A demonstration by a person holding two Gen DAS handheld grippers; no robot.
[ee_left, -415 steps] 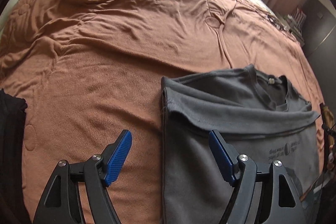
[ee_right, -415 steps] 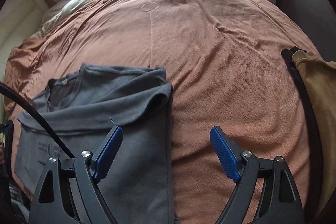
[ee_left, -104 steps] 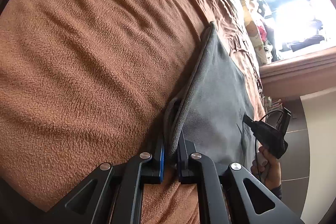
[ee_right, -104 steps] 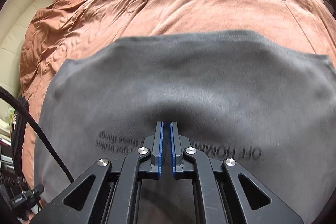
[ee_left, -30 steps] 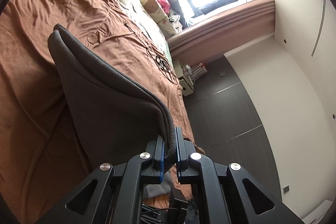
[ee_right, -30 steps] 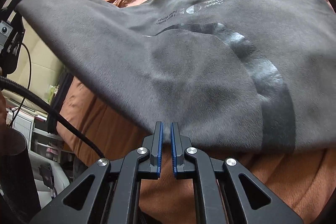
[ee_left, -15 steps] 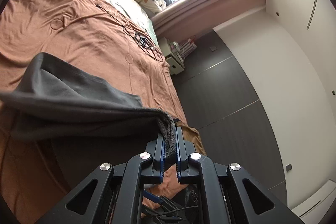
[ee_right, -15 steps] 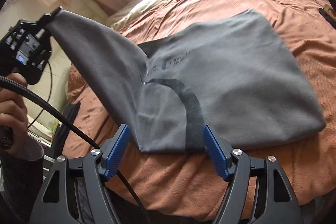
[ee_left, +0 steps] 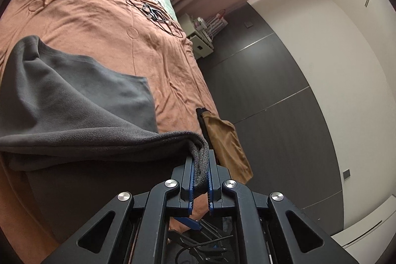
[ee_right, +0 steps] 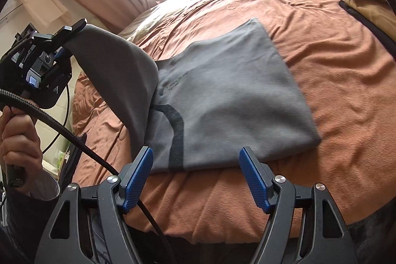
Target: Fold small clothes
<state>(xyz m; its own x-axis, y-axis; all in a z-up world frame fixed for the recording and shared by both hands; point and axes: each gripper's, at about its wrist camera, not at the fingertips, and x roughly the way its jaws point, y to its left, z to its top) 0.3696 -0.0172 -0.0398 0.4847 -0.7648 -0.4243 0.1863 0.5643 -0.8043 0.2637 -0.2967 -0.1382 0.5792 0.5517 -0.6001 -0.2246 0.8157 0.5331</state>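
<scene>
Grey T-shirt [ee_right: 222, 95] lies folded on the brown blanket [ee_right: 334, 81] that covers the bed, its printed side up and a dark curved band showing near the front edge. One corner of it is lifted off the bed: the left gripper [ee_left: 200, 172] has its blue pads pressed together on a thick fold of the grey cloth, and from there the fabric hangs in a slack sheet down to the rest of the shirt. In the right wrist view that same gripper appears at the upper left, held by a hand [ee_right: 19, 137] on its handle, with a black cable [ee_right: 74, 137] running down past it.

The right gripper [ee_right: 195, 177] hangs just above the near edge of the shirt with its jaws spread wide and nothing between them. A tan garment [ee_left: 227, 145] with a black edge lies well apart, near the far side of the bed. A tangle of thin black cords [ee_left: 158, 16] rests toward the pillows.
</scene>
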